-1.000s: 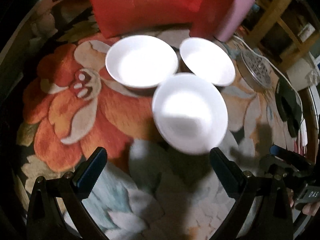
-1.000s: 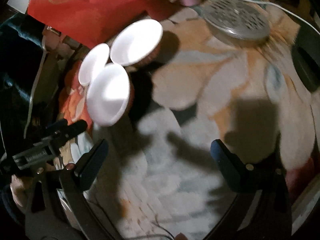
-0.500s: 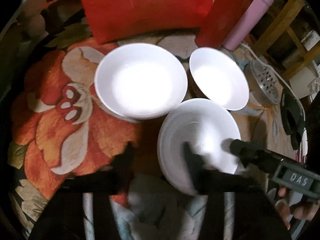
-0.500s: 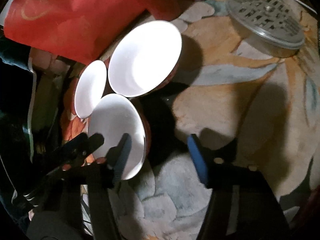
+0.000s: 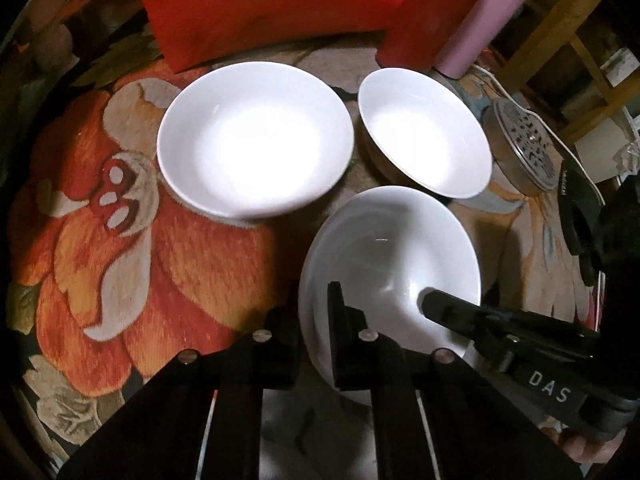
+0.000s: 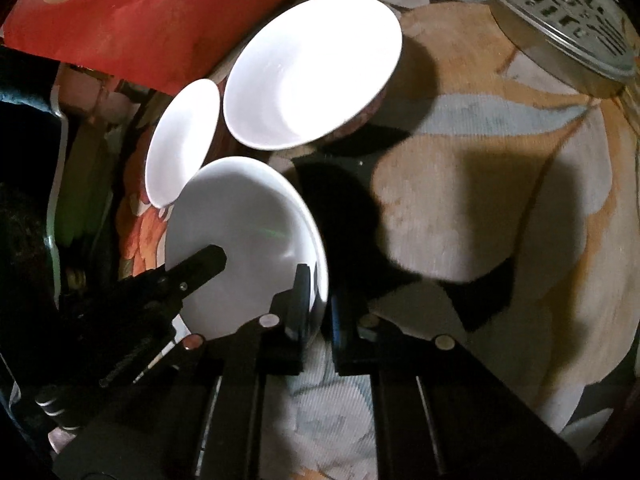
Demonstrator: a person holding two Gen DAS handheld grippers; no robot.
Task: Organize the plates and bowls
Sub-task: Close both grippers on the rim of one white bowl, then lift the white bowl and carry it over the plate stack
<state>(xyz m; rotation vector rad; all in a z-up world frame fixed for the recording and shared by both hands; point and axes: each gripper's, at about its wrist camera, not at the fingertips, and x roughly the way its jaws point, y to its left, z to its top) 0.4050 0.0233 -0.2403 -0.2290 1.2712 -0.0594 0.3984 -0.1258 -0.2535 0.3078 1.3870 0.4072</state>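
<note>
Nearest white bowl (image 5: 390, 256) (image 6: 244, 240) on floral tablecloth (image 5: 120, 248), just before two more: wide bowl (image 5: 256, 136) and deeper bowl (image 5: 424, 132), near touching. Left gripper (image 5: 316, 320) pinched on its near-left rim; right gripper (image 6: 320, 312) pinched on its right rim. Red bag (image 5: 272, 4), pink bottle (image 5: 488, 16), perforated metal lid (image 5: 524, 144) behind.

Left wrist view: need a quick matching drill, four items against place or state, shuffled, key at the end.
1. nearest bowl
2. wide bowl
3. pink bottle
4. perforated metal lid

a. right of the small far bowl
b. rim pinched by both grippers
c. standing behind the small far bowl, beside the red bag
d. far left, untouched on the floral cloth

Pairs: 1-b, 2-d, 3-c, 4-a
</note>
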